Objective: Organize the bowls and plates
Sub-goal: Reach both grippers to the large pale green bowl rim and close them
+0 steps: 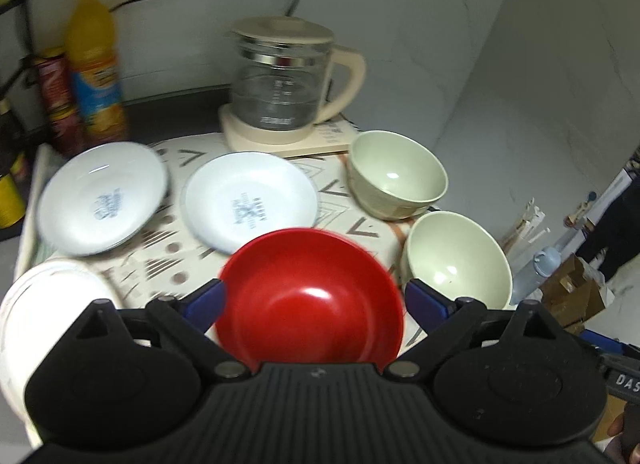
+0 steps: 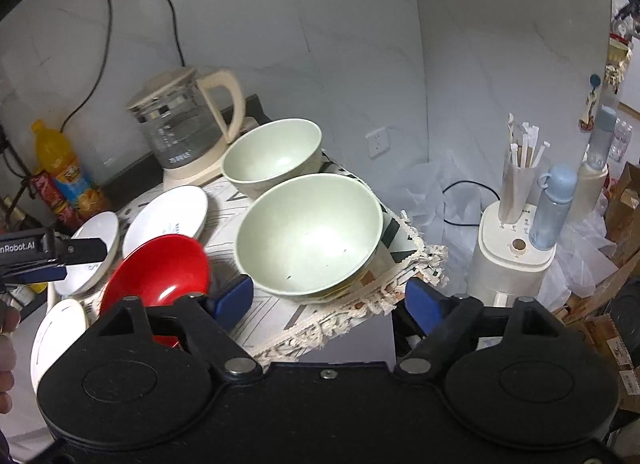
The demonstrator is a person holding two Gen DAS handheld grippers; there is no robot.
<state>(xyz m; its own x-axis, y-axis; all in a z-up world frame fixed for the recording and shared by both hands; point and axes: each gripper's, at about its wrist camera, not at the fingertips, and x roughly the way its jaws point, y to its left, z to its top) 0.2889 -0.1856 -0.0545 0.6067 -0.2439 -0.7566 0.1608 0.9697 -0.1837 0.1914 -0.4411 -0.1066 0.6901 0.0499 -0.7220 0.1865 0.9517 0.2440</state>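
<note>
My left tool hangs over the red bowl, its blue fingers spread wide on either side of the rim, gripping nothing. My right tool is likewise released, pointing at the nearer green bowl, which sits at the fringed edge of the patterned cloth on the tabletop. The second green bowl stands just behind it, beside the glass kettle. Two white plates lie side by side beyond the red bowl, and another white plate rests at my left.
</note>
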